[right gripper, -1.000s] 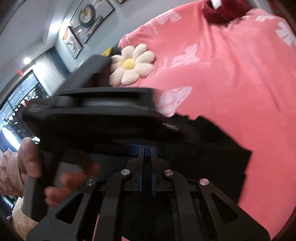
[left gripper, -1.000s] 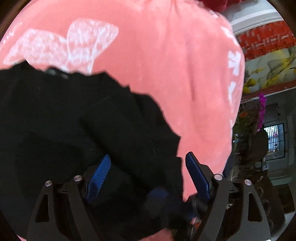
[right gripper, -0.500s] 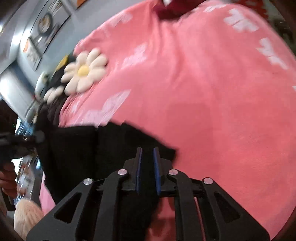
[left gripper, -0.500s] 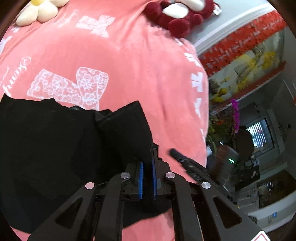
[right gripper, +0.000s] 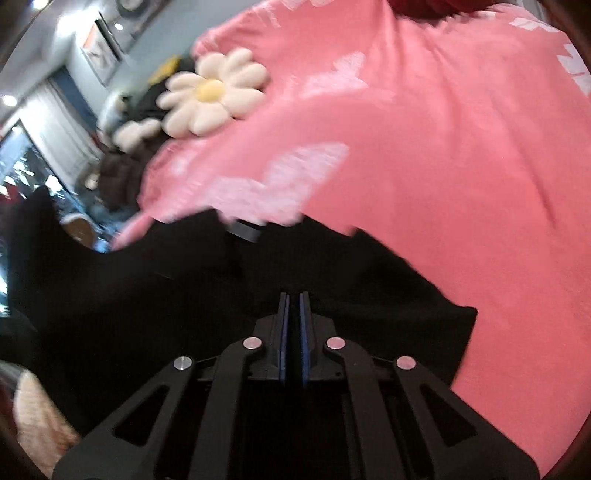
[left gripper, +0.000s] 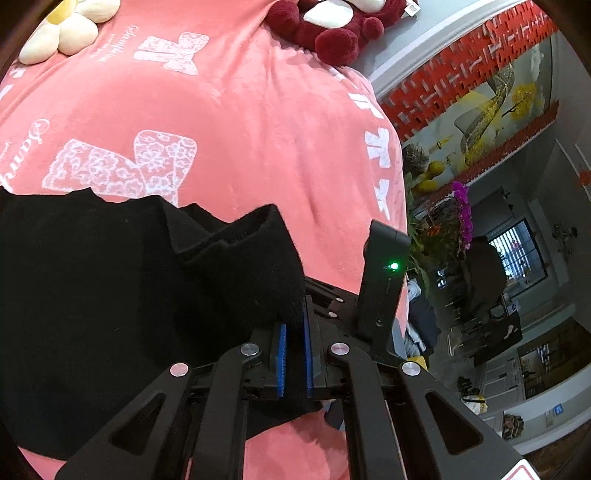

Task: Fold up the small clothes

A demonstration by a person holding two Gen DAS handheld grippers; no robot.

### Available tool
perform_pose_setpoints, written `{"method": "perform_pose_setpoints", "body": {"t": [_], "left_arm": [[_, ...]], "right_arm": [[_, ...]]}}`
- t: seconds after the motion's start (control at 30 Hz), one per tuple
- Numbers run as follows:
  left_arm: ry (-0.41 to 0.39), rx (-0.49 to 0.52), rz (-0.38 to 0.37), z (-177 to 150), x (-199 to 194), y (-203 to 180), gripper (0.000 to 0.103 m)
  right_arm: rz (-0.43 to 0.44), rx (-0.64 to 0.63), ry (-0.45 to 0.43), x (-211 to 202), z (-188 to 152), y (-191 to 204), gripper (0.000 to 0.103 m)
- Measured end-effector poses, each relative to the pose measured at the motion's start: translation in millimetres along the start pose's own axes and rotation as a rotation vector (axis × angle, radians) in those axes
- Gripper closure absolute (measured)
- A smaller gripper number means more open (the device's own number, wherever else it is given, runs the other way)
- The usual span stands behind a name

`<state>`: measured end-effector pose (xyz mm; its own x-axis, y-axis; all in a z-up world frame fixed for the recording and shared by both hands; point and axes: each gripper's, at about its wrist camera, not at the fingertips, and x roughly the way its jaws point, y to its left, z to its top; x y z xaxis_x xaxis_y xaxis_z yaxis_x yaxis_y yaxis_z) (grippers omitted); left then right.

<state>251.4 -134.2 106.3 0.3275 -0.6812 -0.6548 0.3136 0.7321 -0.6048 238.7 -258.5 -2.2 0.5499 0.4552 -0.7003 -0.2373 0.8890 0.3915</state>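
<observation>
At 6 o'clock, left gripper [left gripper: 293, 354] now clamping black garment [left gripper: 110, 295], previously gaping; right gripper [right gripper: 291, 332] likewise pinching cloth, beginning fold over pink blanket [left gripper: 258, 129].

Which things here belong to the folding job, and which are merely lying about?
Part of the job:
black garment
left gripper, jaws shut on it
right gripper, jaws shut on it

Lying about:
daisy cushion
red plush toy
pink blanket underneath
</observation>
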Motion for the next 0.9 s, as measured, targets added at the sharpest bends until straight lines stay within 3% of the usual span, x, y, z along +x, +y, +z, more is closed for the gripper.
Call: {"method": "perform_pose_setpoints", "body": {"t": [0.1,0.23,0.3,0.37,0.47,0.57,0.63,0.7,0.77,0.83,0.9], "left_arm": [[0.017,-0.002,0.016,-0.9,6.4,-1.0,0.098],[0.033,0.009,0.004,0.2,25.2,-12.4,0.098],[0.043,0.038,-0.005,3.3,36.3,-21.7,0.098],[0.047,0.065,-0.021,7.2,52.6,-30.4,0.098],[0.075,0.035,-0.064,15.6,93.2,-30.6,0.098],[0.118,-0.029,-0.078,18.4,136.1,-20.5,0.097],[0.149,-0.037,-0.029,22.6,158.3,-20.3,0.097],[0.116,-0.023,-0.027,28.5,151.8,-28.1,0.096],[0.045,0.005,-0.071,35.0,125.5,-38.6,0.077],[-0.008,0.050,-0.048,35.7,95.9,-43.3,0.067],[-0.035,0.085,-0.010,31.4,71.5,-40.6,0.067]], "right_arm": [[-0.063,0.066,0.015,10.5,-5.3,-18.3,0.095],[-0.142,0.161,-0.103,-49.6,9.9,-51.5,0.090],[-0.197,0.255,-0.152,-87.2,5.2,-81.6,0.056],[-0.190,0.355,-0.166,-109.1,-11.0,-112.5,0.055],[-0.185,0.464,-0.076,-102.1,-28.0,-140.5,0.055],[-0.160,0.482,-0.001,-81.8,-32.5,-140.3,0.056],[-0.174,0.443,0.003,-77.8,-28.4,-129.6,0.056],[-0.164,0.414,0.007,-81.1,-26.8,-121.8,0.056],[-0.102,0.399,0.033,-83.4,-31.1,-113.0,0.055],[-0.046,0.400,0.071,-79.1,-35.5,-105.8,0.055],[-0.012,0.405,0.071,-76.3,-38.0,-98.9,0.055]]}}
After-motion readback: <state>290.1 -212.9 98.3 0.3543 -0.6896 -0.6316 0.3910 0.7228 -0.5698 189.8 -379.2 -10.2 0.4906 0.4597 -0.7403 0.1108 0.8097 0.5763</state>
